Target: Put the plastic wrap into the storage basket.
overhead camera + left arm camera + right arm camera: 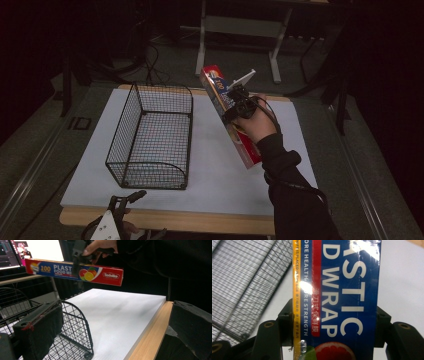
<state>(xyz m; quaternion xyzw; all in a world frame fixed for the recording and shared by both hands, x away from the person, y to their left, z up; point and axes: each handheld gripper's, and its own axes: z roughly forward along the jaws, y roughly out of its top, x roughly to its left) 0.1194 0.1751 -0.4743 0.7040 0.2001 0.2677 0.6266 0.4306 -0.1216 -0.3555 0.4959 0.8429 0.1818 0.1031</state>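
Note:
A long red and blue plastic wrap box (pixel 246 149) is held in the air over the right half of the white board (pixel 215 170), one end tilted up and away. My right gripper (pixel 239 104) is shut on its middle, and the right gripper view shows a black jaw pressing each long side of the box (pixel 352 290). An empty black wire basket (pixel 150 135) stands on the left half of the board. My left gripper (pixel 125 202) rests at the table's front left edge, open with nothing between its jaws (pixel 115 327), looking at the box (pixel 75 271).
The board lies on a wooden table whose bare edge (pixel 150 340) runs along the front. The basket's curved near end (pixel 75 322) is just ahead of my left gripper. Dark floor, cables and a desk frame (pixel 240 25) lie beyond the table.

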